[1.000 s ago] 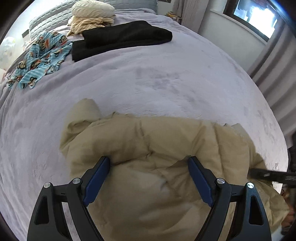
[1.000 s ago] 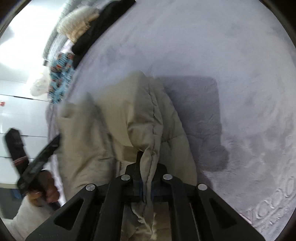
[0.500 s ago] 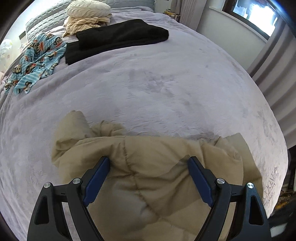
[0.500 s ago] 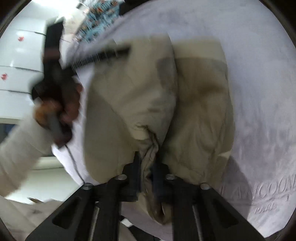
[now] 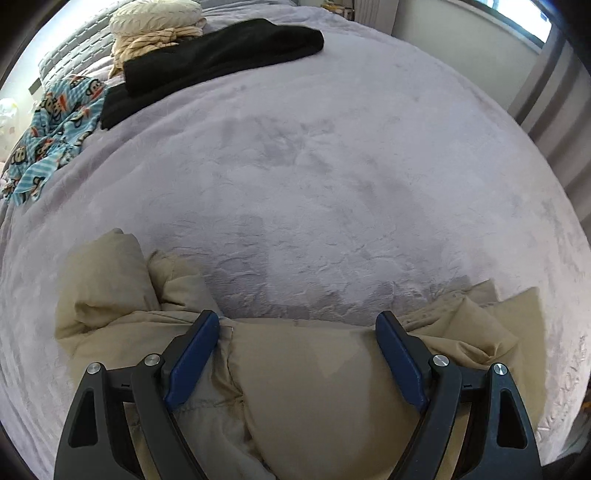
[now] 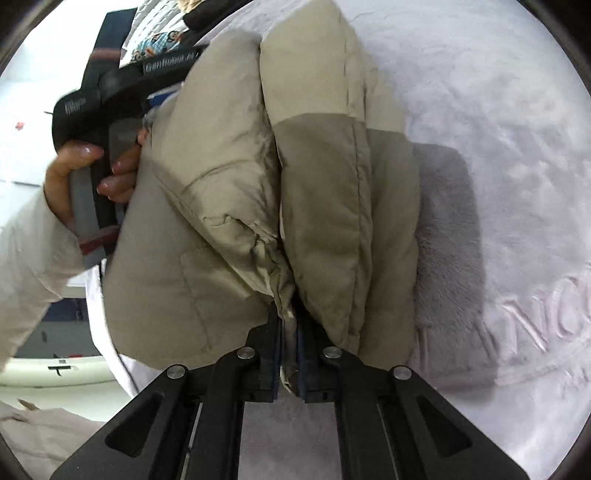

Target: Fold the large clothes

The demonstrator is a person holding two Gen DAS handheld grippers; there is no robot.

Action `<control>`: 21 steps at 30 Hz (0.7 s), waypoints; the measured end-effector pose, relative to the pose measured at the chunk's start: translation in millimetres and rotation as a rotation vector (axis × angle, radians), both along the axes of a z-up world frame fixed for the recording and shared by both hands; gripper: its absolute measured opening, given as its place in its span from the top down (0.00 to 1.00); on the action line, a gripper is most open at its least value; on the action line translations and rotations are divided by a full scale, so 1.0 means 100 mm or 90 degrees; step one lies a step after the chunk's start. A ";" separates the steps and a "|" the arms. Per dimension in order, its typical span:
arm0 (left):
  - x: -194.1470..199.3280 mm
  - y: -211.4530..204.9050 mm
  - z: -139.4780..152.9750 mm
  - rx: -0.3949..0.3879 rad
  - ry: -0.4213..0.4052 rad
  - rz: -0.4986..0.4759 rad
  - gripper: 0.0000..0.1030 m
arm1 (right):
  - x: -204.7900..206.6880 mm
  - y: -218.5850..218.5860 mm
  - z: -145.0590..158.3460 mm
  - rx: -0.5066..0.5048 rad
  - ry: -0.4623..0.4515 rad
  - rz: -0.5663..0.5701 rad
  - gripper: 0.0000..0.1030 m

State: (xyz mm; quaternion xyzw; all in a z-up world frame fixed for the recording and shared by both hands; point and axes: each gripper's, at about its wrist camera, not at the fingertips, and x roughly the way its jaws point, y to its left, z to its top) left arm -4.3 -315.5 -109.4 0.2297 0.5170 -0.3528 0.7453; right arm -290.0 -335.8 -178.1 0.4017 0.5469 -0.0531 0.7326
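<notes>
A beige puffer jacket (image 5: 314, 387) lies bunched at the near edge of the lilac plush blanket (image 5: 314, 166). My left gripper (image 5: 297, 319) hangs over it with its blue pads wide apart. The padded cloth bulges between them and its far edge lies level with the fingertips. In the right wrist view the jacket (image 6: 221, 184) stands up in thick doubled folds. My right gripper (image 6: 290, 321) is shut on a gathered hem of it. The left gripper (image 6: 110, 85) shows there at the upper left, against the jacket's far side.
At the far side of the bed lie a black garment (image 5: 221, 55), a blue monkey-print cloth (image 5: 55, 125) and a cream knit pile (image 5: 159, 22). Curtains (image 5: 554, 92) hang to the right. A hand (image 6: 74, 173) in a white sleeve grips the left tool's handle.
The jacket has slid toward the near edge of the bed, so more bare blanket shows ahead of the left gripper. The right gripper has swung with the hem and the left hand looms closer.
</notes>
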 end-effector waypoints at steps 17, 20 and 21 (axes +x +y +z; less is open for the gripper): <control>-0.27 1.50 0.34 0.026 0.028 0.127 0.14 | 1.00 -0.31 0.47 -0.121 0.009 -0.035 0.56; -0.38 1.58 0.25 0.024 0.043 0.147 0.13 | 0.90 -0.28 0.32 -0.130 0.019 -0.015 0.57; -0.39 1.58 0.24 0.026 0.046 0.153 0.13 | 0.91 -0.27 0.32 -0.136 0.022 -0.005 0.57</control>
